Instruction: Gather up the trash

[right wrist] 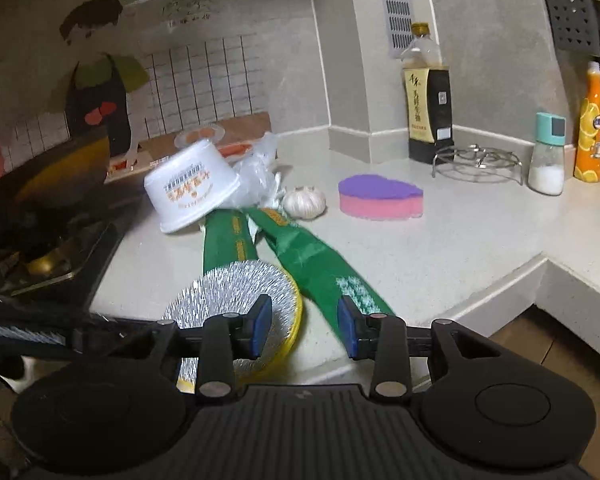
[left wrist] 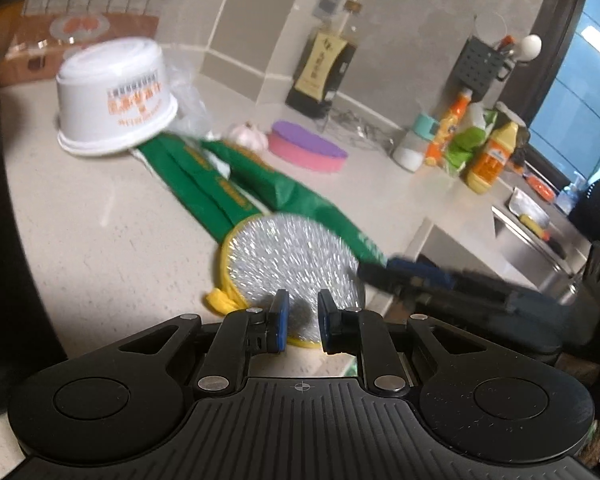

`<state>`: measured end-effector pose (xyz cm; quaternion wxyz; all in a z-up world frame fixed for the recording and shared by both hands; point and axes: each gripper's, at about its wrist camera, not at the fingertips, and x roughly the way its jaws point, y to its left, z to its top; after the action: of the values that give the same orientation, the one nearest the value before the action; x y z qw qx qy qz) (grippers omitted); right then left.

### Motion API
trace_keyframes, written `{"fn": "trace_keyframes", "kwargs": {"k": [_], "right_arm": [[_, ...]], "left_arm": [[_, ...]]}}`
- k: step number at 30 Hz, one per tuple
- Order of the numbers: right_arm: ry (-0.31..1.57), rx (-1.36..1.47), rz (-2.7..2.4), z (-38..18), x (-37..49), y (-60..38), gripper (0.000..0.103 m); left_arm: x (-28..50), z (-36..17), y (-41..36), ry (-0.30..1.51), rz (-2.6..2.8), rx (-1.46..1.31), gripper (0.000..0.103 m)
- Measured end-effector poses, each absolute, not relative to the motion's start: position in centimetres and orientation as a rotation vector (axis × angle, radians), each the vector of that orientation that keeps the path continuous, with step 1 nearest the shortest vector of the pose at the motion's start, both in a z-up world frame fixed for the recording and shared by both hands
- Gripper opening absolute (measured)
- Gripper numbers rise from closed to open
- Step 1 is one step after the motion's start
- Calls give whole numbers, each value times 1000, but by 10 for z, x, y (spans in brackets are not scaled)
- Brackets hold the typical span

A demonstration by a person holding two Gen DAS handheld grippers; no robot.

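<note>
A long green bag lies flat on the pale counter. At its far end an upturned white paper bowl leans on crumpled clear plastic. A round silver scrubber with a yellow rim sits at the counter's front edge. My left gripper is over the scrubber's near edge, pads a little apart; whether they pinch it is unclear. My right gripper stands open, with the bag's near end beside its right finger and the scrubber behind its left.
A garlic bulb and a pink and purple sponge lie behind the bag. A dark sauce bottle, wire trivet and salt shaker line the wall. The stove is left; the sink is right.
</note>
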<state>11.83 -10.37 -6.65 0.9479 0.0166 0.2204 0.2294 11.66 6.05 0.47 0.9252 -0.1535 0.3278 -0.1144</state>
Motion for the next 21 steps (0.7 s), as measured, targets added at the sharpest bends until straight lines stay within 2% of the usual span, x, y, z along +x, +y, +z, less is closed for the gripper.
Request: {"fn": "trace_keyframes", "kwargs": {"k": [9, 17, 21], "right_arm": [[450, 53, 458, -67, 118, -114, 36], [461, 52, 514, -67, 123, -99, 36], [467, 55, 526, -73, 125, -99, 36]], "left_arm": [[138, -3, 94, 635, -57, -440, 18], [147, -14, 89, 685, -98, -472, 18], [138, -13, 81, 712, -170, -437, 28]]}}
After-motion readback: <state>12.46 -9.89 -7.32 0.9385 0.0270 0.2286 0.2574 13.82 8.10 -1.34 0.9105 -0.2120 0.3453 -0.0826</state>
